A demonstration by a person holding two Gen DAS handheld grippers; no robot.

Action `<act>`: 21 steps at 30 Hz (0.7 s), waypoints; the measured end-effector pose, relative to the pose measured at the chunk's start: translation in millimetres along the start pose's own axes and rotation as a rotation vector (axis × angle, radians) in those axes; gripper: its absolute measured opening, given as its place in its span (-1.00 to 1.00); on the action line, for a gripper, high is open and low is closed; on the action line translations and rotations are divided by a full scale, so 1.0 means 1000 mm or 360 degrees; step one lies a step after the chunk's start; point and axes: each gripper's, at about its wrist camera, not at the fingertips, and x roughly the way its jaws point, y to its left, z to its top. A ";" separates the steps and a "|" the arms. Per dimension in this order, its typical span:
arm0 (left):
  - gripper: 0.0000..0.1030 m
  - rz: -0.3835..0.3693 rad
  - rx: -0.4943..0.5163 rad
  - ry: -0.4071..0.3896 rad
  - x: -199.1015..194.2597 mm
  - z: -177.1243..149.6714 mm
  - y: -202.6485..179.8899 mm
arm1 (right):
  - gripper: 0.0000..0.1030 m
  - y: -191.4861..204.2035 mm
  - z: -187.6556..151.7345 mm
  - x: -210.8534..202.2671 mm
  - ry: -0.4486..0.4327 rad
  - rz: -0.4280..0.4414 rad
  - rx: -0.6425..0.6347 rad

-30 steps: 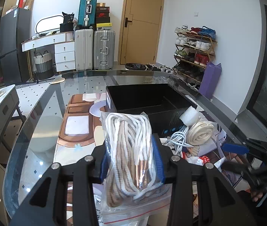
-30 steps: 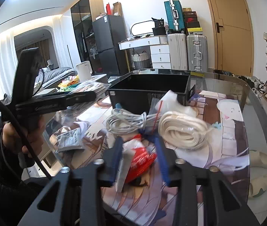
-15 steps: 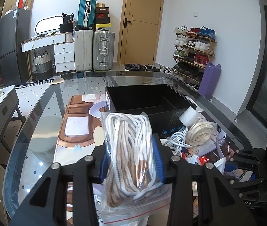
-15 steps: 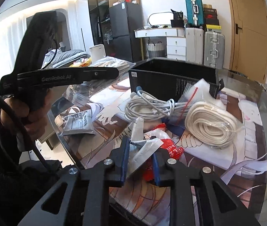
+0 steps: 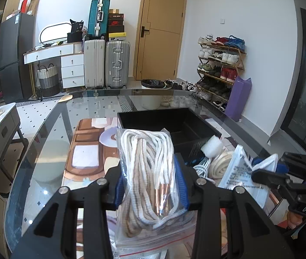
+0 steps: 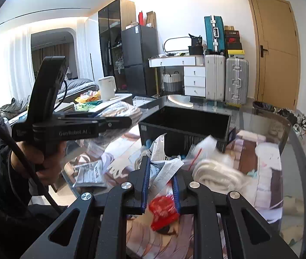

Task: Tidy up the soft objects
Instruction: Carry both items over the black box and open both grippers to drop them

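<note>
Left hand-held gripper [image 5: 150, 185]: clamps clear bag of beige-and-white cord [image 5: 148, 172]; right hand-held gripper [image 6: 160, 180]: pinches white foil sachet [image 6: 163, 169], likely bound for open black plastic box [image 6: 185, 129].

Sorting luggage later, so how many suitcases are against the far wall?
3. A teal suitcase stands on top; below it, a white suitcase and a silver suitcase stand side by side on the floor. Others may be hidden.
</note>
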 end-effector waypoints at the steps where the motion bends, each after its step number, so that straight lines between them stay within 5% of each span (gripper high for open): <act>1: -0.25 -0.0001 0.0001 -0.0004 0.000 0.002 0.000 | -0.65 -0.002 0.003 0.000 -0.0011 -0.0006 -0.0001; 21: -0.24 0.0011 0.0018 -0.0011 0.049 0.044 -0.002 | -0.65 -0.043 0.062 0.039 -0.0105 -0.0199 0.0065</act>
